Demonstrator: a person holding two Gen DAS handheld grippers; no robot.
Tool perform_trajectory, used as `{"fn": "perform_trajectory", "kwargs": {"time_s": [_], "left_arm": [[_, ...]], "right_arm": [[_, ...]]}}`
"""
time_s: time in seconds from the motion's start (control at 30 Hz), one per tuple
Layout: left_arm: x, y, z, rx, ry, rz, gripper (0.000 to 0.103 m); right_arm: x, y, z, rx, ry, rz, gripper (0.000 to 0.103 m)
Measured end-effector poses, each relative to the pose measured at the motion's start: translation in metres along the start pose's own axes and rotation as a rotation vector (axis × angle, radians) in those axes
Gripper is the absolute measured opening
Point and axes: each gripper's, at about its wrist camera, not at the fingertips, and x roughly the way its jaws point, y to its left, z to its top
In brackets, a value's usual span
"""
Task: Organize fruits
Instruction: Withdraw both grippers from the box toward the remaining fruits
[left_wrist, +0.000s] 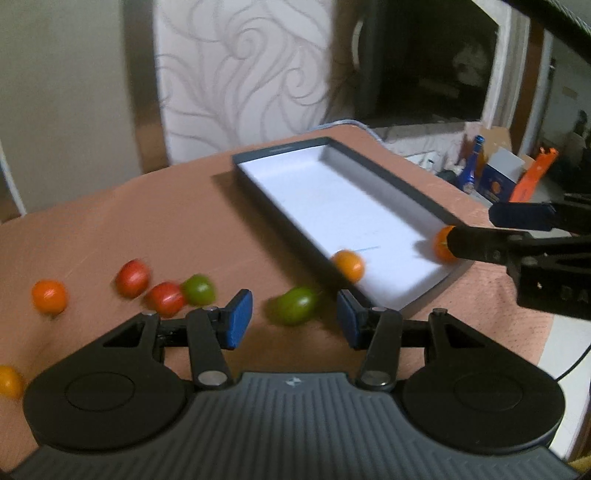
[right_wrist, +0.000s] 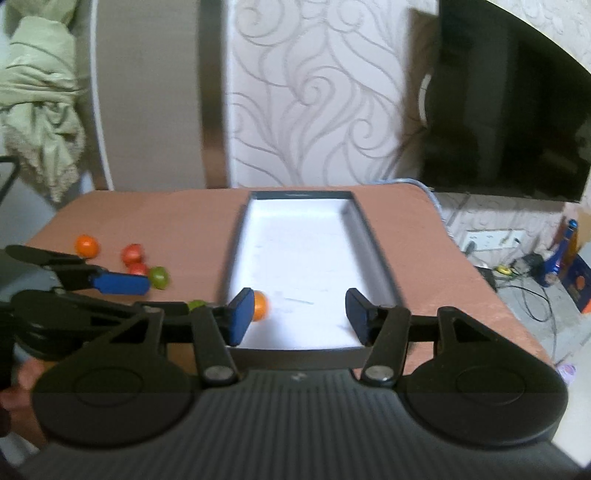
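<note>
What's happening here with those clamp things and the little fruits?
A person is sorting small tomato-like fruits into a shallow tray with two hand-held tools. Two orange fruits lie at the tray's near end, and both tools are open and empty. The left tool hangs over a green fruit on the table; the right tool is over the tray. More red, orange and green fruits wait on the table.

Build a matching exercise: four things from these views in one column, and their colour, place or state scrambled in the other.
Column one
1. the two cherry tomatoes lying in the tray
2. red cherry tomatoes
3. right gripper
4. the tray

Column two
A. white inside, dark rim
B. fingers open, gripping nothing
C. on the tablecloth, left of the tray
D. both orange

Pairs: 1-D, 2-C, 3-B, 4-A
</note>
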Motion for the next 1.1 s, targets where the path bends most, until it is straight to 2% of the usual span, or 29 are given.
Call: {"fn": "perform_trajectory", "kwargs": {"time_s": [0.3, 0.5, 0.7, 1.1], "left_arm": [[-0.018, 0.039, -0.016, -0.044, 0.021, 0.112, 0.056], [-0.029, 0.068, -0.029, -0.098, 0.057, 0.197, 0.057], [-0.042, 0.094, -0.039, -0.132, 0.054, 0.243, 0.057], [-0.058, 0.126, -0.056, -0.178, 0.049, 0.295, 0.057]], "right_arm": [[0.0, 0.045, 0.002, -0.019, 0.008, 0.061, 0.057], [0.003, 0.071, -0.001, -0.015, 0.053, 0.134, 0.057], [0.005, 0.093, -0.001, -0.027, 0.062, 0.183, 0.057], [0.01, 0.115, -0.001, -0.058, 0.071, 0.2, 0.057]]}}
